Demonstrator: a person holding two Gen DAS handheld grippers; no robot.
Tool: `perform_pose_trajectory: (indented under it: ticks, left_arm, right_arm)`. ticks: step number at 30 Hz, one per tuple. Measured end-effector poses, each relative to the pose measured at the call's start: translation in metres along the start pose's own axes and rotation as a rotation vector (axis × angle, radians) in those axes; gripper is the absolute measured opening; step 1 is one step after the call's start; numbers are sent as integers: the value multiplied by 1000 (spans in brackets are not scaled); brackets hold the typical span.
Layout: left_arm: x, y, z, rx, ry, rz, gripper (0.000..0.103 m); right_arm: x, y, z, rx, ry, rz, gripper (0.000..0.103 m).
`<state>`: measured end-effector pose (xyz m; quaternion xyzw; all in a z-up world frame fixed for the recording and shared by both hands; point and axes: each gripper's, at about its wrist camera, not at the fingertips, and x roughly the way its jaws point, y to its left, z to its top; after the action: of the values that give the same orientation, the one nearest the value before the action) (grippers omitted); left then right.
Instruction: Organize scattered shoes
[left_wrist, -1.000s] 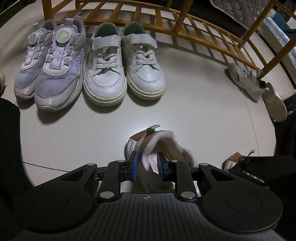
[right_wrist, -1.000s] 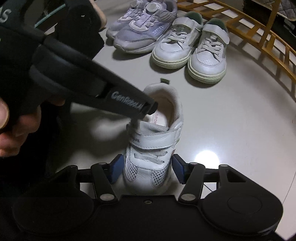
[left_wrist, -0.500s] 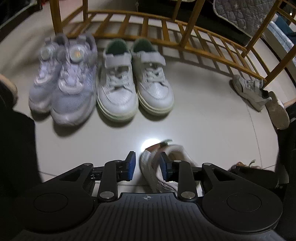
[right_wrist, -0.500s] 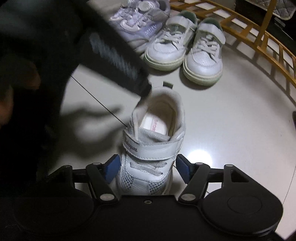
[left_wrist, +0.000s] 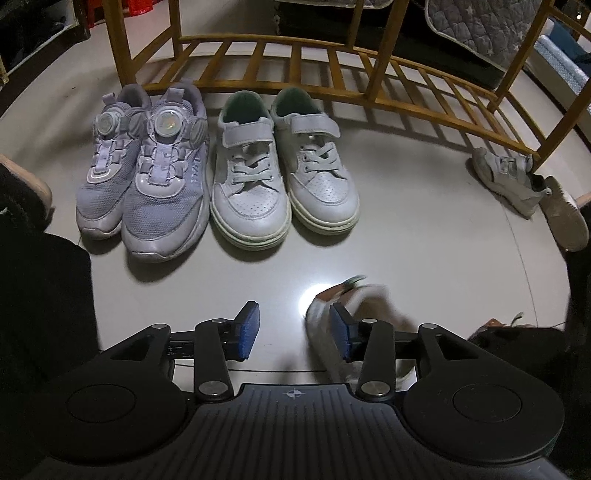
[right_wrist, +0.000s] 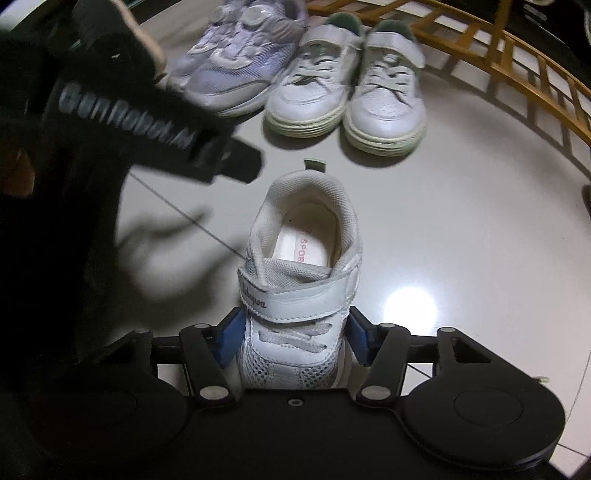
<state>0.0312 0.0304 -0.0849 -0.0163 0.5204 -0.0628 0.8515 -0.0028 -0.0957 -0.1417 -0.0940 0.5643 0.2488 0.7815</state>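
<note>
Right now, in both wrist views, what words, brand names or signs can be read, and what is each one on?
"SPOR", cut off, in pink on the insole of the small white shoe.
Cursive script on that shoe's strap: too small to read surely.
"GenRobot", blurred, ending unreadable, along the left hand-held gripper.
A crosshair mark, no text, on the left hand-held gripper's body in its own view.
Nothing readable on the purple pair or the white pair.
</note>
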Motion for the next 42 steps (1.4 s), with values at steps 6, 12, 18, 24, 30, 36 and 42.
perform_pose_trajectory:
  ticks: [6, 12, 18, 24, 30, 36, 42]
  left_arm:
    - [7, 1, -3, -23, 15, -4, 44]
    - [12, -1, -5, -21, 26, -7, 45]
    - [14, 3, -4, -28, 19, 2, 53]
    - [17, 7, -4, -39, 30, -10, 54]
    - [27, 8, -8, -47, 47, -12, 55]
    - [34, 8, -11, -51, 61, -13, 55]
    - [37, 10, -14, -57, 75, -12, 56]
  right_arm:
    - [-2, -32, 1, 86, -16, -20, 61]
    - [0, -61, 10, 158, -47, -72, 61]
    - [6, -97, 31, 239, -73, -119, 61]
    - [15, -135, 69, 287, -131, -131, 61]
    - [31, -150, 102, 300, -168, -116, 61]
    - [38, -149, 117, 283, -203, -106, 61]
    - [49, -146, 129, 254, -231, -115, 61]
